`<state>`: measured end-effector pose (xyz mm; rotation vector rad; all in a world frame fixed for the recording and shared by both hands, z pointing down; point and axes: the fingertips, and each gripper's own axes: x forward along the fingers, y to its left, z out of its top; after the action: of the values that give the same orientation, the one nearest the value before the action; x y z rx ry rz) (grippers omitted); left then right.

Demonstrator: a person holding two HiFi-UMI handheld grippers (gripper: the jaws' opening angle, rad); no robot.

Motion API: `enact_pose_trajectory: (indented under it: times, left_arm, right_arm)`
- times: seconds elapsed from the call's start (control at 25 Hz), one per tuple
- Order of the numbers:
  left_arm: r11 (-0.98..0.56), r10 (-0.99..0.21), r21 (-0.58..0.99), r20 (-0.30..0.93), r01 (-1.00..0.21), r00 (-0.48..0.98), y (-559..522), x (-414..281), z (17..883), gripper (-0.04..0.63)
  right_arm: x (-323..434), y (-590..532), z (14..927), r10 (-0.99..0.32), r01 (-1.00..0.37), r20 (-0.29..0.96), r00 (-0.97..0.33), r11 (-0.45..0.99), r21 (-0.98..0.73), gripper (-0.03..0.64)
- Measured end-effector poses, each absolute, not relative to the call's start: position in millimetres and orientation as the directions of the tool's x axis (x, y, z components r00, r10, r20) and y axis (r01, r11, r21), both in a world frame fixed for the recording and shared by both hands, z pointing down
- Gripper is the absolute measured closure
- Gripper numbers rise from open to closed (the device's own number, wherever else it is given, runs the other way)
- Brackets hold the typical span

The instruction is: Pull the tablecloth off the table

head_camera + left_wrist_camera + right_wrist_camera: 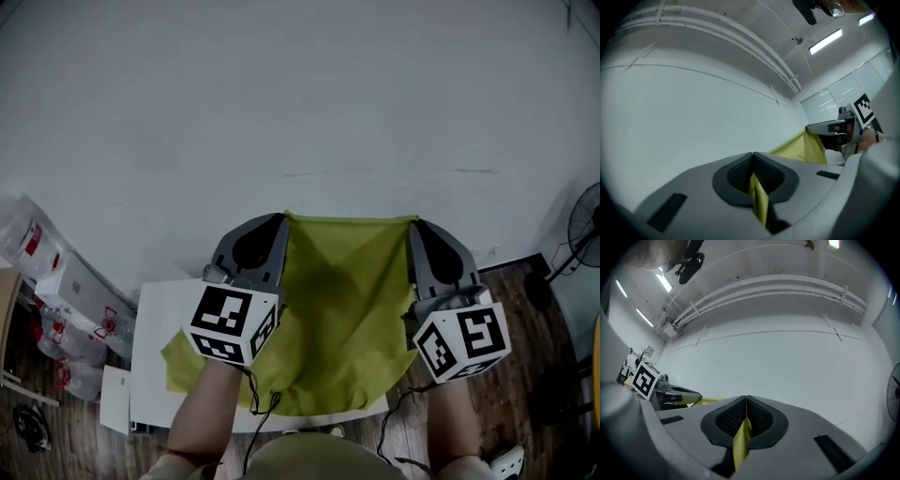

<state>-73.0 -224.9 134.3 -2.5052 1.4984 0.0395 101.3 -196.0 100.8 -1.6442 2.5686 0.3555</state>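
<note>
A yellow-green tablecloth [342, 300] hangs stretched between my two grippers, held up in front of a white wall, its lower part draping onto the white table [155, 356]. My left gripper [281, 217] is shut on the cloth's upper left corner; the left gripper view shows the tablecloth [757, 194] pinched between the dark pads. Over on the other side, my right gripper [415, 223] is shut on the upper right corner, the tablecloth [742, 439] clamped between its pads. The top edge of the cloth runs taut from one gripper to the other.
A white wall fills the area ahead. Clear plastic packages [42, 281] lie on the floor at the left. A standing fan [579, 230] is at the right edge over the wood floor [511, 375]. Cables trail from both grippers toward the person.
</note>
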Motion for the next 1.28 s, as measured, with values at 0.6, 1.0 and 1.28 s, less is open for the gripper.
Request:
enact_pose_trajectory:
  times: [0.6, 1.0, 1.28]
  left_arm:
    - [-0.523, -0.848, -0.195, 0.014, -0.83, 0.53, -212, -56, 219, 0.575]
    - [-0.542, -0.838, -0.138, 0.164, -0.829, 0.521, -207, -59, 301, 0.575]
    - [-0.552, -0.82, -0.109, 0.25, -0.827, 0.515, -200, -66, 352, 0.575]
  right_arm:
    - [123, -200, 200, -0.918, -0.914, 0.007, -0.396, 0.395, 0.094, 0.583]
    - [119, -196, 284, -0.888, -0.9, 0.175, -0.426, 0.435, 0.015, 0.583]
    - [114, -190, 343, -0.833, -0.88, 0.285, -0.474, 0.462, -0.113, 0.583]
